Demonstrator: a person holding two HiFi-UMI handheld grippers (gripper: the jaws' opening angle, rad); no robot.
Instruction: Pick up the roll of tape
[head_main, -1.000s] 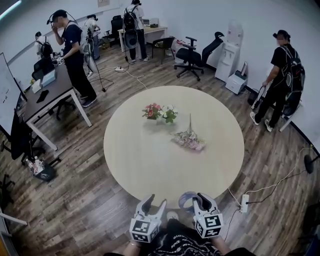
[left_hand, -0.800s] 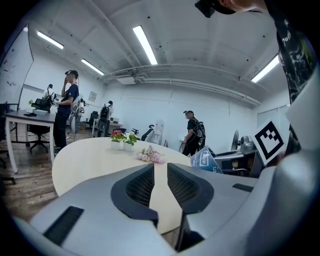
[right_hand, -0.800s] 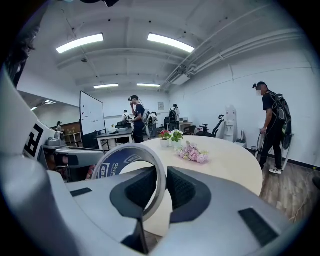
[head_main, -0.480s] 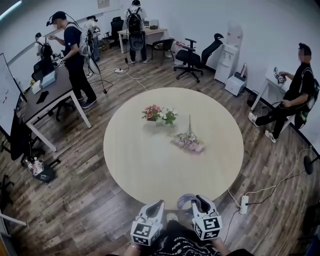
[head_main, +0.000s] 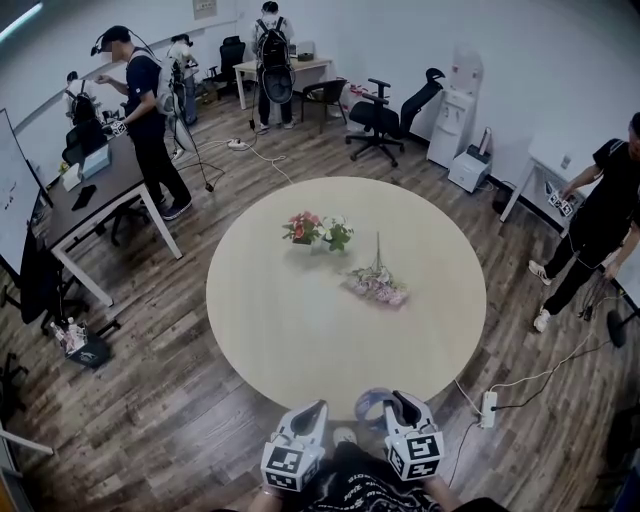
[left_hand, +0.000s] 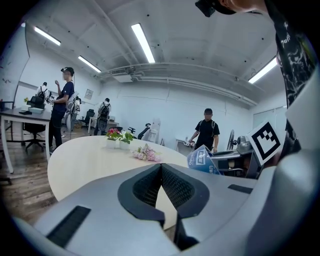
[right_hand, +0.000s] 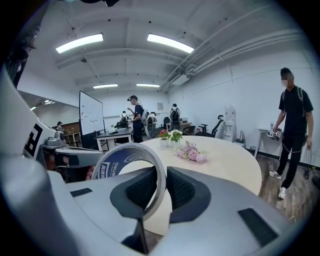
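Note:
The roll of tape (right_hand: 116, 161), a grey ring with a blue printed core, stands upright in my right gripper (right_hand: 166, 171), whose pads pinch its wall. In the head view the tape (head_main: 369, 400) shows just left of the right gripper (head_main: 396, 399), at the near edge of the round table (head_main: 300, 330). In the left gripper view the tape (left_hand: 202, 160) appears at the right. My left gripper (left_hand: 161, 166) is shut with its pads touching and nothing between them. It sits beside the right one (head_main: 312, 409), off the table's near edge.
On the beige table stand two small flower pots (head_main: 318, 228) and a lying pink bouquet (head_main: 378, 284). A power strip (head_main: 489, 403) with cables lies on the wood floor at the right. People stand by a desk (head_main: 95, 185) at the left, by office chairs (head_main: 380, 110) at the back and at the right wall.
My left gripper's jaws have closed on nothing. The right gripper keeps its grip on the tape and has stayed put. The person at the right has walked farther right.

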